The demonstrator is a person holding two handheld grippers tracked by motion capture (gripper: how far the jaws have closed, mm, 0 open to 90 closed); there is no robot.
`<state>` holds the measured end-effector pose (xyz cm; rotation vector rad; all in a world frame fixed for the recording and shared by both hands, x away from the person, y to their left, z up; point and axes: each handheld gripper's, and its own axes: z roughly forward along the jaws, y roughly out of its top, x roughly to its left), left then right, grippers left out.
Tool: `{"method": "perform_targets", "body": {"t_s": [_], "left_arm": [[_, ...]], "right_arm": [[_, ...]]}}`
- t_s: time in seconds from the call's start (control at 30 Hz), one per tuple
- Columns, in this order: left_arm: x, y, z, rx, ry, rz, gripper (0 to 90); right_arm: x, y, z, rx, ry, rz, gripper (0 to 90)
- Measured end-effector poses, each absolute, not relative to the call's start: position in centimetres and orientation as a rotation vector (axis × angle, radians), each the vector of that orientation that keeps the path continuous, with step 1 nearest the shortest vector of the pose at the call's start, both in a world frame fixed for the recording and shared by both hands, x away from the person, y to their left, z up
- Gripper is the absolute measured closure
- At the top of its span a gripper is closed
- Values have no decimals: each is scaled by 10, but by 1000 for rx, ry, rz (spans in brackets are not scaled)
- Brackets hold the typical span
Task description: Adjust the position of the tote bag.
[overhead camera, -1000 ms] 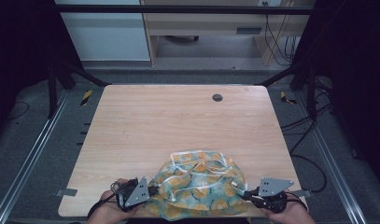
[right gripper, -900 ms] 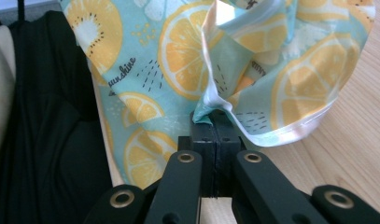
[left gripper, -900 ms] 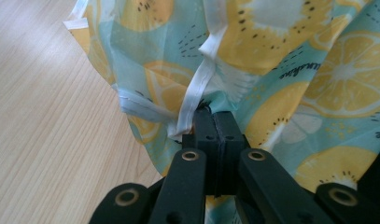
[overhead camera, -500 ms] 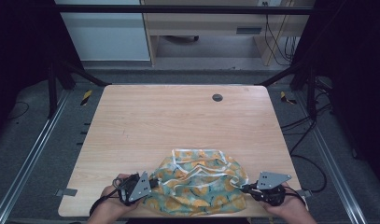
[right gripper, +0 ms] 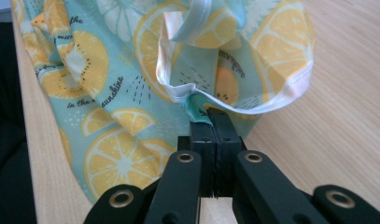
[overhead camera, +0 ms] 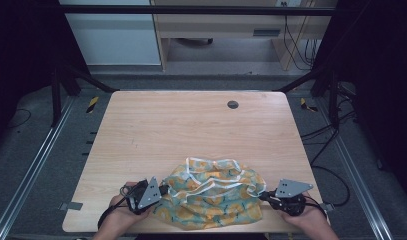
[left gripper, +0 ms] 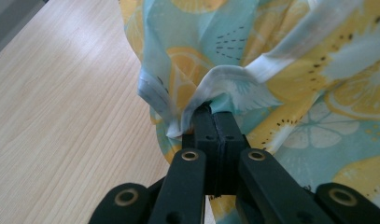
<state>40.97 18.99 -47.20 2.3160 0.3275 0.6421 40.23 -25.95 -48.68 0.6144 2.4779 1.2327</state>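
The lemon-print cloth (overhead camera: pixel 211 196) is lying bunched and rumpled near the front edge of the bench (overhead camera: pixel 191 125), between the two hands, with its white-bound hem (left gripper: pixel 234 77) looping across the top of the heap. The left gripper (overhead camera: pixel 163 190) is pinching that hem at the cloth's left side, its jaws pressed together on a gathered fold, and the right gripper (overhead camera: pixel 263 195) is pinching the edge at the right side in the same way, a loop of white binding (right gripper: pixel 253 105) curling just above its jaws. The work in hand is looking like spreading or straightening the cloth. To do it well, both grips should be holding firm on the bound edge alone, not on extra layers caught behind. The hands should be drawing apart evenly and lifting slightly, so the folds are falling open rather than dragging on the wood. Pulling one side harder is likely to be slipping the hem out of the other jaws. The small dark disc (overhead camera: pixel 233 104) far back on the bench is lying well apart
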Motion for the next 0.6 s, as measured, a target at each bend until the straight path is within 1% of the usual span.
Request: {"method": "perform_targets", "body": {"t_s": [0.2, 0.33, 0.4, 0.43, 0.47, 0.5, 0.57, 0.6], "left_arm": [[416, 192, -472, 2297, 369, 613, 900], [418, 190, -476, 2313, 377, 576, 892], [416, 190, -476, 2309, 378, 567, 872], [415, 190, -475, 2299, 388, 565, 843], [415, 190, -475, 2299, 388, 565, 795], [411, 193, -473, 2283, 397, 569, 742], [406, 194, -470, 2258, 429, 574, 641], [406, 194, -470, 2258, 429, 574, 581]], "right_arm": [[405, -260, -487, 630, 2470, 1225, 894], [406, -260, -489, 662, 2474, 1196, 870], [406, -261, -488, 675, 2471, 1201, 847], [406, -262, -488, 687, 2469, 1206, 827], [406, -262, -488, 687, 2469, 1206, 827], [404, -263, -486, 708, 2462, 1203, 759], [401, -265, -484, 725, 2446, 1201, 671], [401, -265, -484, 725, 2446, 1201, 671]]}}
